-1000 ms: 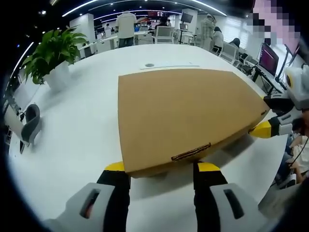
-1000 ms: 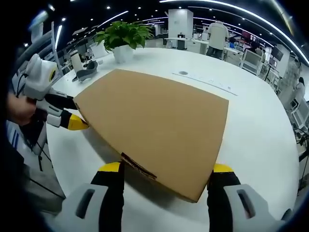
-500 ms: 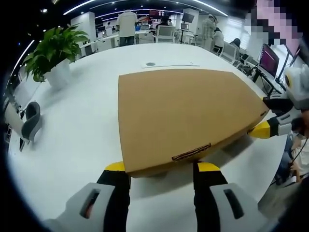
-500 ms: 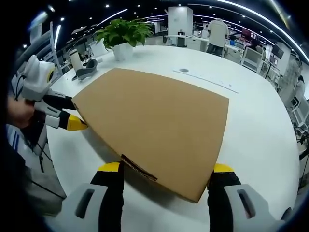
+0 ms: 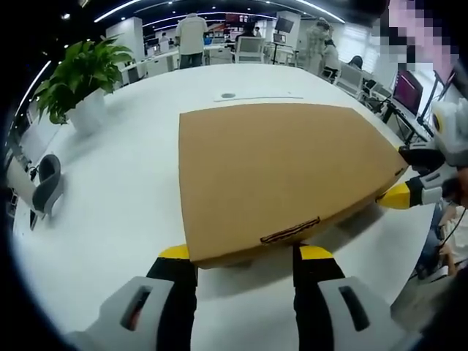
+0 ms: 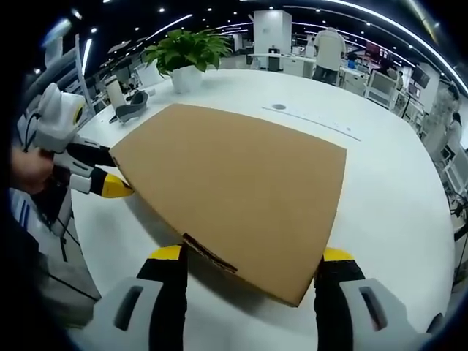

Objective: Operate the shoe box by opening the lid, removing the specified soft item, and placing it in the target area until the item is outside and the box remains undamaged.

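The brown cardboard shoe box (image 5: 281, 172) lies closed, lid on, at the near edge of the white table (image 5: 124, 190). The left gripper (image 5: 245, 254) and the right gripper (image 6: 248, 256) each stand wide open, yellow tips astride a near corner of the box. The right gripper view adds a small grey stand (image 6: 131, 106) beside the potted plant (image 6: 184, 55) at the table's far left edge; a hand (image 6: 29, 170) holds the other gripper.

Closed shoe box (image 5: 281, 175) lies flat on white table (image 5: 117, 197); left gripper (image 5: 245, 257) jaws straddle its near corner. Right gripper (image 5: 420, 191) touches the far corner; potted plant (image 5: 77, 84) stands well apart.
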`<state>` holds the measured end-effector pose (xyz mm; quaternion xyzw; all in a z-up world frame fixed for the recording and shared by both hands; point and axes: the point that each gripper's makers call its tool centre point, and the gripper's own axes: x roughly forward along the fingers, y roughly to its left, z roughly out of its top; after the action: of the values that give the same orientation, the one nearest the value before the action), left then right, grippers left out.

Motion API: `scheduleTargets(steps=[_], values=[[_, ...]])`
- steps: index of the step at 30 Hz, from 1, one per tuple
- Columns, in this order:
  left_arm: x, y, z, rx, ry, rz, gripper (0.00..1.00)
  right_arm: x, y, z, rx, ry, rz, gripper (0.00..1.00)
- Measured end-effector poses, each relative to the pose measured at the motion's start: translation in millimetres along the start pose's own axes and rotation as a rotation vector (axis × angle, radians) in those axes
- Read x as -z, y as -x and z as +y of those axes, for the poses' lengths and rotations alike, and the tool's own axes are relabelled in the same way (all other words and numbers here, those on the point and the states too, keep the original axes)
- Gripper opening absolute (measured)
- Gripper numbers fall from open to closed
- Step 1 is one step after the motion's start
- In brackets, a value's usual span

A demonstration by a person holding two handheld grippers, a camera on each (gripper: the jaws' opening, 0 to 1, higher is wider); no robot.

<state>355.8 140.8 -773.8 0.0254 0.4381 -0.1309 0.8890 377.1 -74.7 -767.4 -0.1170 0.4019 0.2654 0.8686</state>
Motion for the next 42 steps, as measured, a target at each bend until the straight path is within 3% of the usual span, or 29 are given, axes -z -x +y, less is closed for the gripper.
scheduleTargets(steps=[9,12,15,21,25,27,29,30,34,37,40,42], values=[[0.1,1,0.1,-0.004,-0.005,0.009,0.52,0.1,4,0,0.004,-0.006,0.001,0.68],[-0.7,2,-1.3,0.011,-0.002,-0.001,0.54,-1.9,7,0,-0.009,-0.045,-0.008,0.67],[-1.4,4,-2.9,0.020,-0.023,-0.013,0.56,-7.0,9,5,-0.048,-0.110,-0.014,0.73],[-6.1,9,-3.5,0.060,0.029,-0.051,0.57,-14.9,12,9,-0.053,-0.144,-0.055,0.81],[-8.9,11,-11.5,0.095,0.064,-0.059,0.71,-12.0,10,16,-0.078,-0.197,-0.021,0.88],[-12.5,16,-13.0,0.100,0.075,-0.079,0.77,-18.9,12,18,-0.083,-0.209,-0.059,0.93],[-15.9,18,-15.2,0.118,0.104,-0.114,0.98,-22.0,11,19,-0.087,-0.219,-0.077,0.96],[-10.4,19,-15.9,0.121,0.117,-0.084,0.98,-22.6,10,20,-0.087,-0.219,-0.081,0.98],[-12.0,21,-12.8,0.121,0.142,-0.107,0.99,-22.6,8,20,-0.089,-0.229,-0.085,1.00],[-10.6,24,-16.5,0.157,0.214,-0.108,0.99,-24.1,11,15,-0.082,-0.262,-0.099,1.00],[-19.8,31,-24.8,0.231,0.306,-0.172,0.99,-28.4,16,12,-0.083,-0.295,-0.131,1.00],[-34.2,39,-25.1,0.270,0.351,-0.279,0.99,-29.0,18,9,-0.077,-0.304,-0.142,1.00]])
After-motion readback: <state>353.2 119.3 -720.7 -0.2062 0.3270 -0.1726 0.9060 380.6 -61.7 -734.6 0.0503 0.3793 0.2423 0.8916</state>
